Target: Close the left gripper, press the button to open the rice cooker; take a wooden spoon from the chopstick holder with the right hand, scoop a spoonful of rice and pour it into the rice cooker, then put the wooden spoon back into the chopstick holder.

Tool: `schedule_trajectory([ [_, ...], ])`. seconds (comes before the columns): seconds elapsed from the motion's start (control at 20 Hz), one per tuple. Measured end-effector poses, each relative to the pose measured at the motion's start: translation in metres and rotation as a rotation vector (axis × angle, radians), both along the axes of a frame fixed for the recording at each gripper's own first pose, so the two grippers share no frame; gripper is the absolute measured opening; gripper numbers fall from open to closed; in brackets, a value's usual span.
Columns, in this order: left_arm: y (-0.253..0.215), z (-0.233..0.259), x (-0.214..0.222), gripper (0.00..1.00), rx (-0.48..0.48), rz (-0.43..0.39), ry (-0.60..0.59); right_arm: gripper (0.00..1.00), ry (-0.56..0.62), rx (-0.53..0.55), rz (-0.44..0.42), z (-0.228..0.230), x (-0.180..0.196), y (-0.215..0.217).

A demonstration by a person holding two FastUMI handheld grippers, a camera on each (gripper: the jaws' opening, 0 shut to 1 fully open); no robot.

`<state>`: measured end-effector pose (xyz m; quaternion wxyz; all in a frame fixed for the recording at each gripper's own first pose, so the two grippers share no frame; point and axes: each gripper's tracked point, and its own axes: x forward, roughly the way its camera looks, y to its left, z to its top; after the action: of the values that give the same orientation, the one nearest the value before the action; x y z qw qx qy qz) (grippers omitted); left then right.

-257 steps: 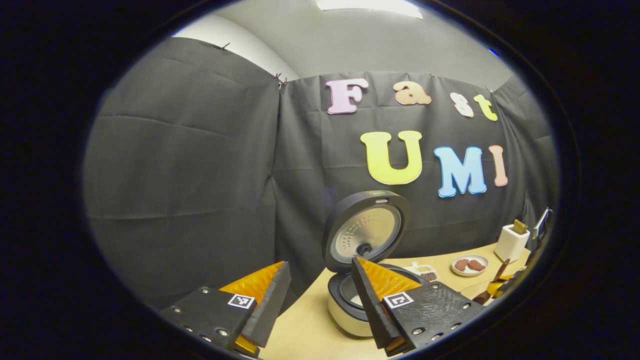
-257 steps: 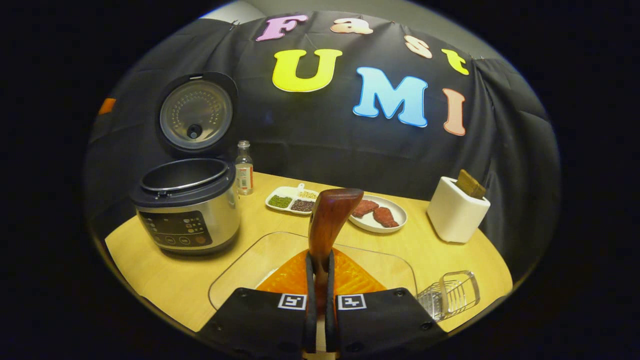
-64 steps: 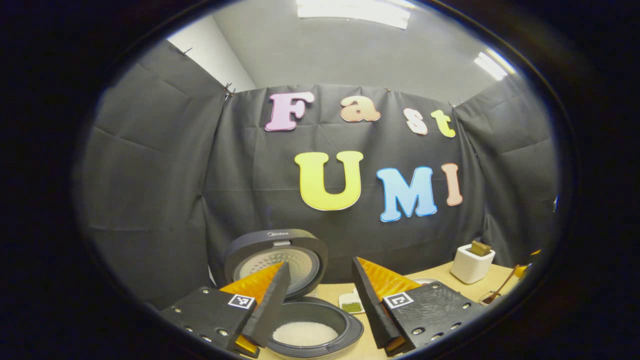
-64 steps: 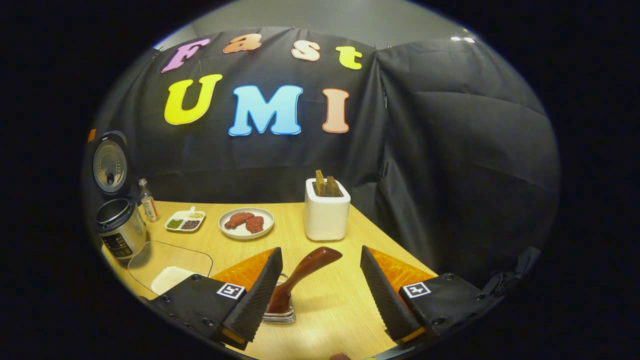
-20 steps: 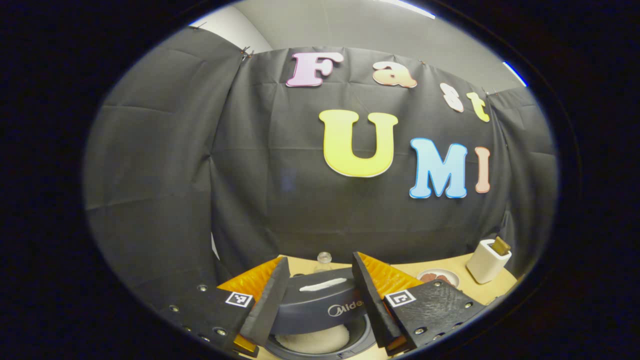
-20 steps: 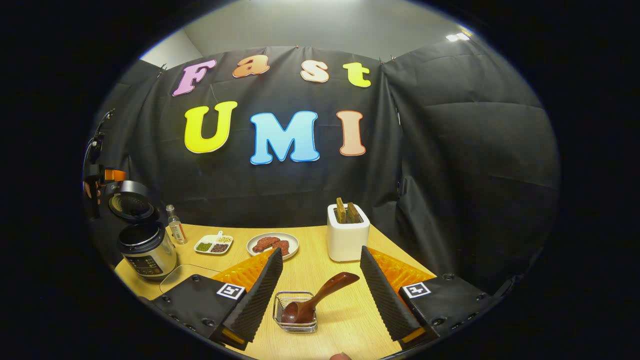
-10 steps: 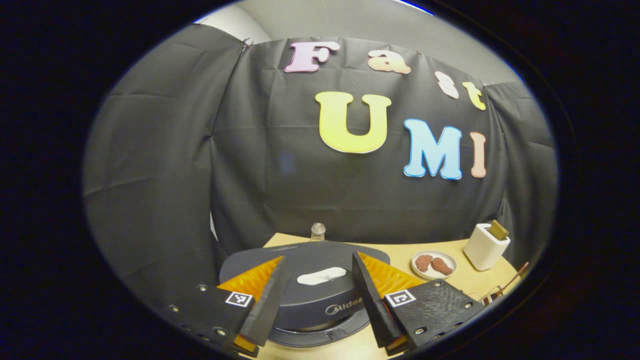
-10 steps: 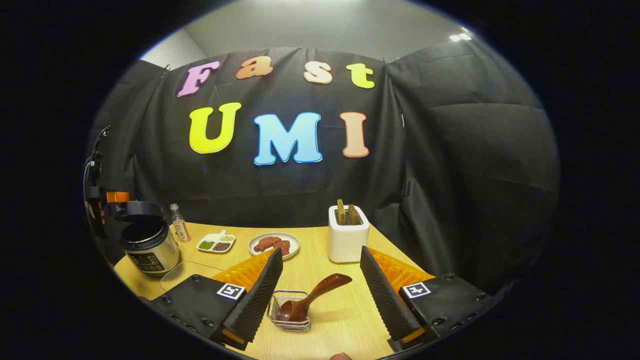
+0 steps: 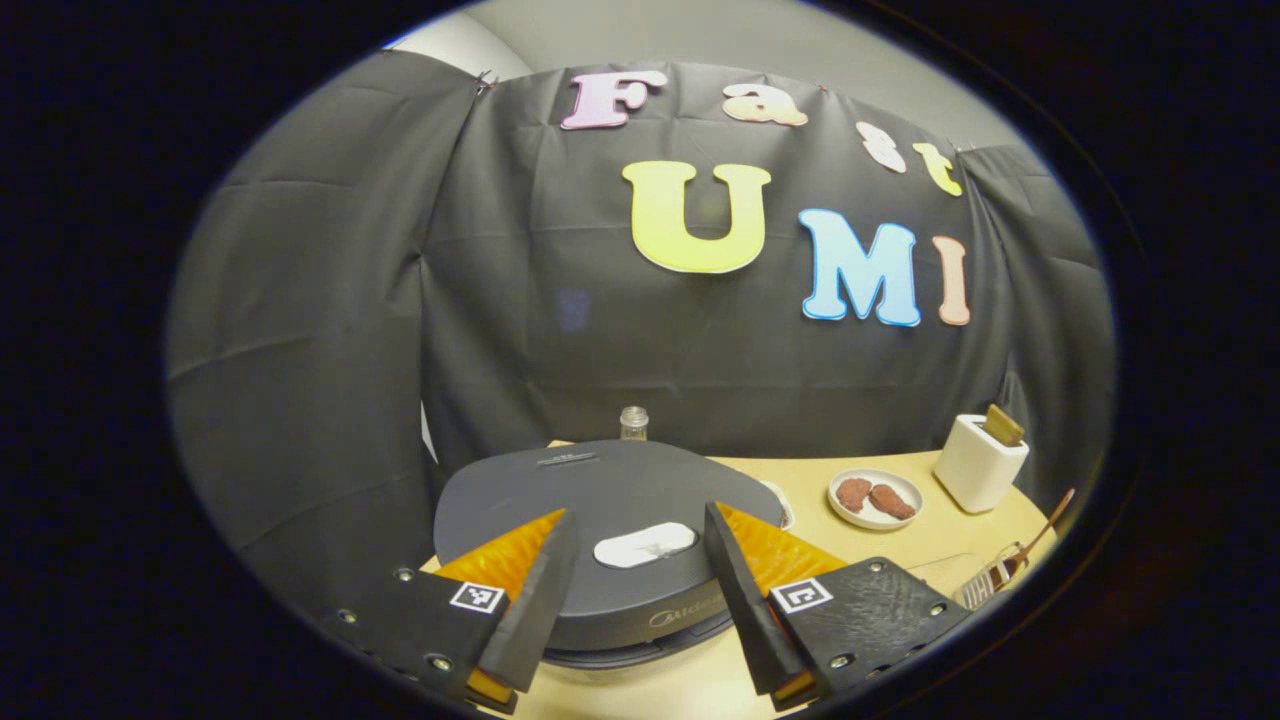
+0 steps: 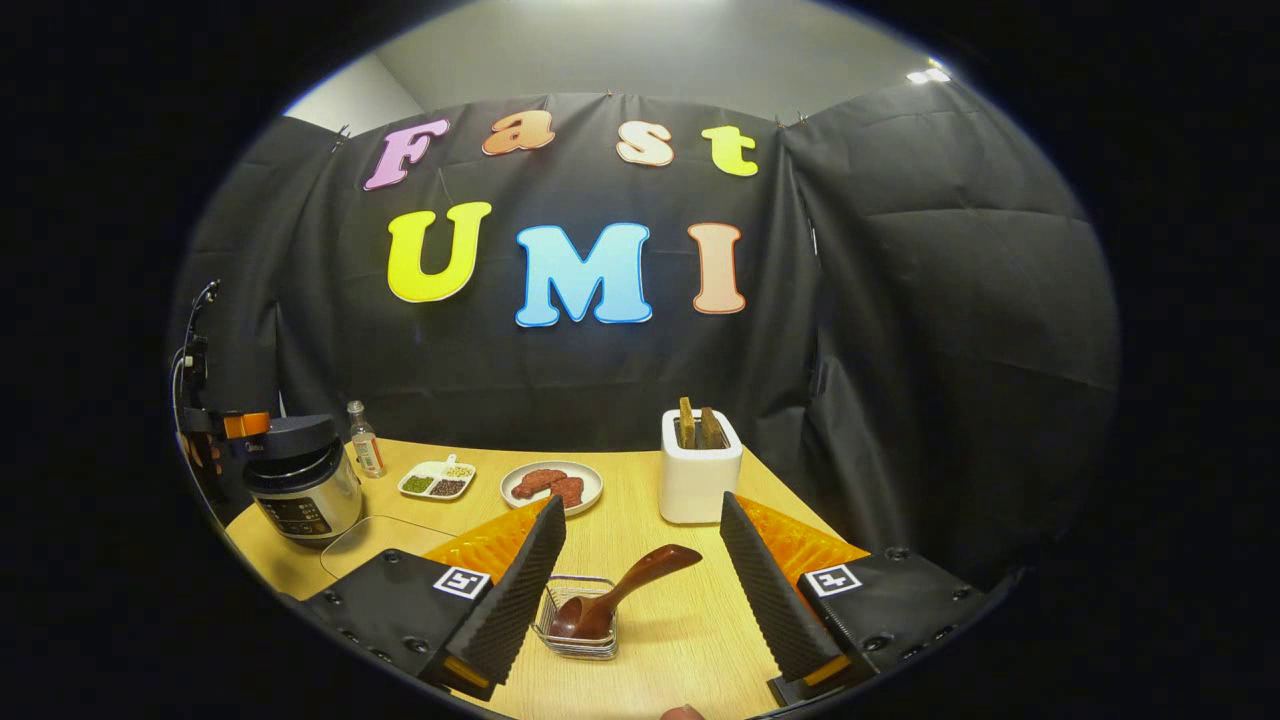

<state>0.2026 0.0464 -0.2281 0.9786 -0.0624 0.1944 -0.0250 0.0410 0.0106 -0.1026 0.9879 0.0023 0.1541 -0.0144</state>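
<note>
Rice cooker (image 9: pixel 610 500) lid down, apparently latched; wooden spoon (image 10: pixel 620 595) back in chopstick holder (image 10: pixel 580 630) at 6 o'clock. Both grippers (image 9: pixel 635 570) (image 10: pixel 640 570) wide, empty. Nothing left.

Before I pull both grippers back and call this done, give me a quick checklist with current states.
1. Rice cooker lid down flat: ok; whether it is latched, cannot tell.
2. Wooden spoon in the chopstick holder, bowl end down: ok.
3. Right gripper open, off the spoon: ok.
4. Left gripper open above the lid: ok; touching it or not, cannot tell.
5. Rice inside the cooker: cannot tell, lid covers it.
</note>
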Motion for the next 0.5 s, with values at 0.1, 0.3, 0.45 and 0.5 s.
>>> schedule_trajectory([
  [0.1,-0.003,-0.007,-0.003,0.8,0.011,0.001,0.002,0.93,0.003,-0.003,-0.002,-0.001,-0.001,-0.001],
  [0.3,-0.008,-0.024,-0.009,0.8,0.042,-0.004,0.019,0.98,0.007,-0.006,-0.004,-0.001,-0.003,-0.004],
  [0.45,-0.008,-0.028,-0.011,0.82,0.052,0.0,0.019,0.98,0.011,-0.013,-0.005,-0.003,-0.004,-0.006],
  [0.5,-0.008,-0.028,-0.012,0.82,0.052,0.002,0.016,0.98,0.011,-0.014,-0.005,-0.002,-0.003,-0.006],
])
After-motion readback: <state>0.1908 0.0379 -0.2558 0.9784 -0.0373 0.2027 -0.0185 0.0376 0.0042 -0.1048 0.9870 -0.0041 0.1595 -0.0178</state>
